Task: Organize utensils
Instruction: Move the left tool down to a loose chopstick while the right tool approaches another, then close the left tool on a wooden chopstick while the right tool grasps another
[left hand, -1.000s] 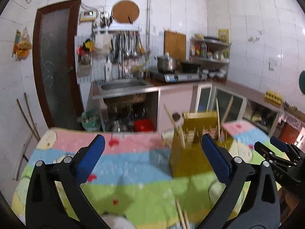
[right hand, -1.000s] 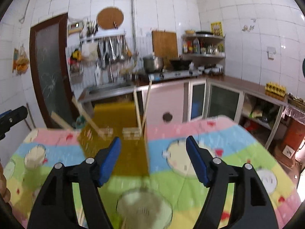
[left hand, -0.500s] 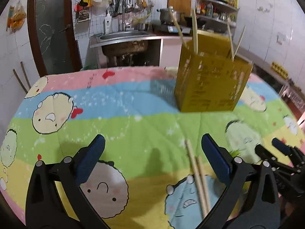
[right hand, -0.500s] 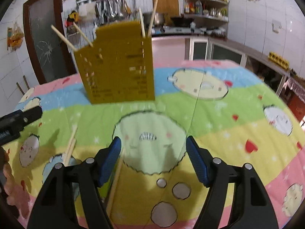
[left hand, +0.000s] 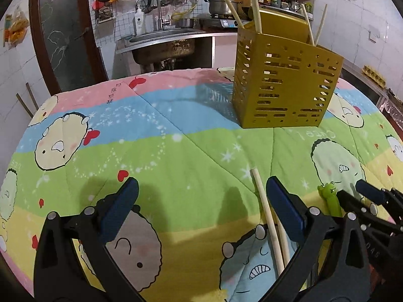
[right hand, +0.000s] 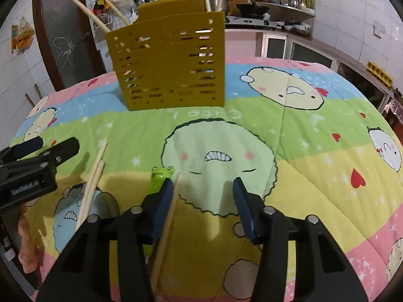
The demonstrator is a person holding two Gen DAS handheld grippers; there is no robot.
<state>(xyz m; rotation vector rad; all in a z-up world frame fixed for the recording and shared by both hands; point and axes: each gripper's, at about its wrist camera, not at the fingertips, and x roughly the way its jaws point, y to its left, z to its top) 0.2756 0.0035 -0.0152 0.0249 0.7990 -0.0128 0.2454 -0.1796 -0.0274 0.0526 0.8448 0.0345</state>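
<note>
A yellow slotted utensil holder (left hand: 284,85) (right hand: 168,63) stands on the cartoon-print cloth with several chopsticks in it. Two loose chopsticks (left hand: 267,214) (right hand: 93,181) lie side by side on the cloth, just inside the right finger of my open left gripper (left hand: 201,206). My right gripper (right hand: 202,196) hangs low over the cloth and its jaws are closing. A single chopstick (right hand: 168,221) lies between them along the left finger; the right pad is well clear of it. A green frog-topped utensil (right hand: 158,178) (left hand: 330,196) lies just outside that left finger.
The cloth-covered table (left hand: 176,130) falls away at its far edge toward a sink (left hand: 163,40) and a counter with a stove (right hand: 252,22). The left gripper's body (right hand: 37,161) sits at the left of the right wrist view.
Both grippers came down and tilted toward the table, so the holder now sits higher in each view. The right gripper's jaws have narrowed around the single chopstick.
</note>
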